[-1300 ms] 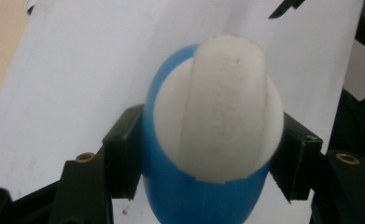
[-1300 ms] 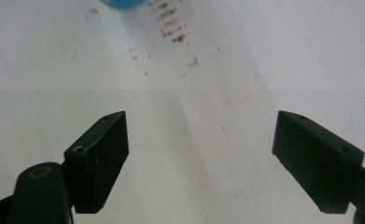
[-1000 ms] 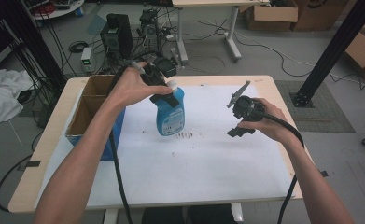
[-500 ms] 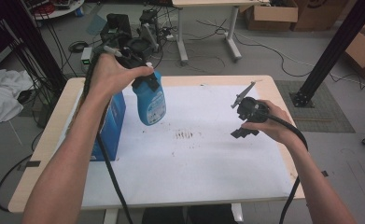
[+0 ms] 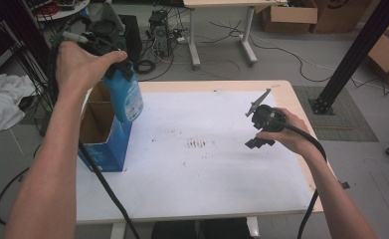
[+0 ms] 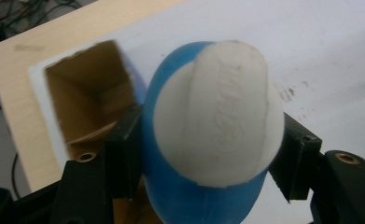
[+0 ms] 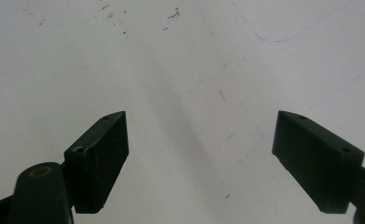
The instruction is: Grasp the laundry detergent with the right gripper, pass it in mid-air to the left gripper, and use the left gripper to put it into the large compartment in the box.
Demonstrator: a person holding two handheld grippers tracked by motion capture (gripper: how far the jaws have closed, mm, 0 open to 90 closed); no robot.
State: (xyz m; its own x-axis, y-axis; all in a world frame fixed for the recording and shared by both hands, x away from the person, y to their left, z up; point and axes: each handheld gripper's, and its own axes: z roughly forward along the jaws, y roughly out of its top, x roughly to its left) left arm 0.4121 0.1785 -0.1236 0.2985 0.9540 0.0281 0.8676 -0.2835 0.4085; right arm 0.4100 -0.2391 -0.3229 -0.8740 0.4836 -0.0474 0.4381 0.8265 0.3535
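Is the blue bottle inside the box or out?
Out. The left gripper holds the blue bottle above the open cardboard box.

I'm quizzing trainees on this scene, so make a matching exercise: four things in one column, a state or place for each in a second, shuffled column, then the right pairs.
Things:
1. blue bottle
2. cardboard box
3. right tool
4. white sheet

States or places:
A. open on top, at the table's left side
B. jaws wide apart, nothing between them
C. spread flat, with dark specks near its middle
D. clamped in the left tool, held up over the box

Pairs: 1-D, 2-A, 3-B, 4-C
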